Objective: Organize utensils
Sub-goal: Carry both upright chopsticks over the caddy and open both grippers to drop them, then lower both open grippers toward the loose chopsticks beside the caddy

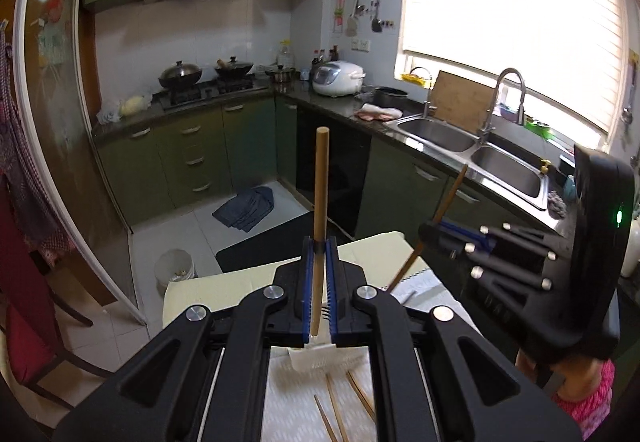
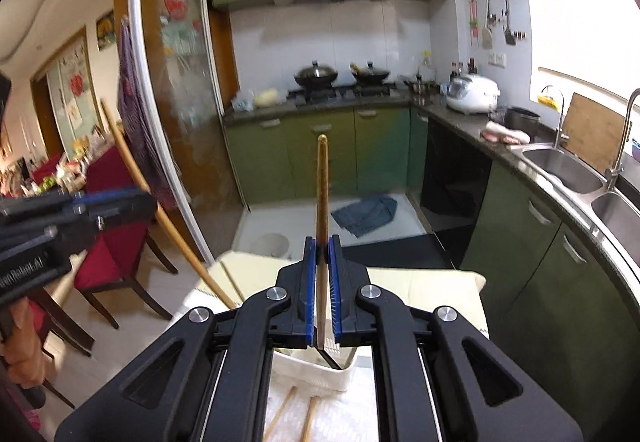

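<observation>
Left tool (image 1: 320, 246) clamped shut on a pale round wooden chopstick (image 1: 321, 177), pointing to 12 o'clock. Right tool (image 2: 322, 242) likewise closed on a darker brown wooden chopstick (image 2: 322, 181), also upright. Probably held mid-shaft and clear so each can drop end-first into the white slotted plastic basket (image 2: 312, 374) just below. At 6 o'clock, more loose wooden chopsticks (image 1: 334, 402) lying on the cloth-covered table (image 1: 224, 290), seemingly awaiting collection.
</observation>
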Demonstrator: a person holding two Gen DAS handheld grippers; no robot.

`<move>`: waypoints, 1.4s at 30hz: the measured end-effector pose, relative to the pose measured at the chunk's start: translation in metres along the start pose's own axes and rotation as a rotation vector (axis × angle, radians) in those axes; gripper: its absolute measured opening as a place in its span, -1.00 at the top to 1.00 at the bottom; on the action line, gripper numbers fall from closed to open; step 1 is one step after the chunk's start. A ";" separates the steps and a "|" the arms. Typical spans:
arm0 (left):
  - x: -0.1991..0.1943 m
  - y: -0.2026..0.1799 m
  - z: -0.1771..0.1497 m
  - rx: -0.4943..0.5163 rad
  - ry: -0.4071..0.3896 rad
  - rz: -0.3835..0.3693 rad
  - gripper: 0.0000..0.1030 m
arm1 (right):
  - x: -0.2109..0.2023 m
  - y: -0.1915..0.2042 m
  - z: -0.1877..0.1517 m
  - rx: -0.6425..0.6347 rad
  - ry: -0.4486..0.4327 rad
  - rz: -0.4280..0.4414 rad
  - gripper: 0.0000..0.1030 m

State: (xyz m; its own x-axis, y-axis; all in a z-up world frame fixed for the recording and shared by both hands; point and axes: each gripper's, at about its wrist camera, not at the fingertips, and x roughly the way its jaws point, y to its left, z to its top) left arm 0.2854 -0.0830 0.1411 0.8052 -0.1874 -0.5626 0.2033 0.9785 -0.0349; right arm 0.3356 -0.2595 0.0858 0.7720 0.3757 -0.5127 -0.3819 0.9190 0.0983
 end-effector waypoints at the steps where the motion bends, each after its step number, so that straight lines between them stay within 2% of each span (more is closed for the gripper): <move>1: 0.010 0.002 -0.002 -0.010 0.011 0.000 0.88 | 0.010 0.000 -0.003 -0.004 0.018 -0.007 0.86; 5: 0.053 0.007 -0.018 -0.035 0.083 0.001 0.88 | 0.045 0.000 -0.018 -0.016 0.085 -0.011 0.86; 9: 0.082 0.010 -0.037 -0.038 0.148 0.004 0.88 | 0.059 0.002 -0.030 -0.039 0.111 -0.018 0.86; 12: 0.090 0.013 -0.048 -0.033 0.168 0.017 0.88 | 0.058 0.003 -0.036 -0.041 0.114 -0.019 0.85; 15: 0.094 0.013 -0.053 -0.023 0.184 0.025 0.87 | 0.054 0.002 -0.034 -0.047 0.111 -0.015 0.76; 19: 0.092 0.012 -0.055 -0.024 0.191 0.026 0.78 | 0.029 0.009 -0.033 -0.049 0.075 0.006 0.73; 21: 0.086 0.011 -0.056 -0.028 0.188 0.023 0.63 | 0.007 0.012 -0.036 -0.054 0.042 0.021 0.69; 22: 0.081 0.009 -0.057 -0.029 0.183 0.019 0.59 | -0.003 0.014 -0.038 -0.058 0.029 0.026 0.59; 23: 0.074 0.007 -0.059 -0.025 0.177 0.017 0.46 | -0.017 0.015 -0.045 -0.064 0.013 0.031 0.52; 24: 0.068 0.006 -0.062 -0.020 0.172 0.019 0.24 | -0.026 0.014 -0.052 -0.070 0.009 0.034 0.44; 26: 0.055 0.003 -0.074 -0.008 0.178 0.035 -0.07 | -0.043 0.012 -0.079 -0.085 0.023 0.036 0.41; 28: 0.053 0.000 -0.096 -0.006 0.222 0.035 -0.08 | -0.050 0.003 -0.109 -0.081 0.059 0.033 0.41; 31: 0.076 -0.002 -0.151 -0.019 0.382 0.000 -0.07 | -0.048 -0.020 -0.158 -0.031 0.131 0.020 0.38; 34: 0.105 -0.004 -0.197 -0.039 0.501 -0.005 -0.07 | -0.037 -0.043 -0.200 0.036 0.210 0.005 0.35; 38: 0.141 -0.003 -0.236 -0.090 0.609 0.001 0.40 | -0.023 -0.063 -0.239 0.108 0.287 0.010 0.35; 42: 0.164 -0.001 -0.253 -0.117 0.643 0.039 0.52 | -0.018 -0.073 -0.258 0.144 0.307 0.027 0.32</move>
State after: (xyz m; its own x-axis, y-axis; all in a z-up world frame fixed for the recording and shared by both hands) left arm 0.2764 -0.0933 -0.1605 0.3099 -0.0982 -0.9457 0.0892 0.9933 -0.0739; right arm 0.2182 -0.3645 -0.1321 0.5654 0.3668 -0.7387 -0.3075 0.9248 0.2239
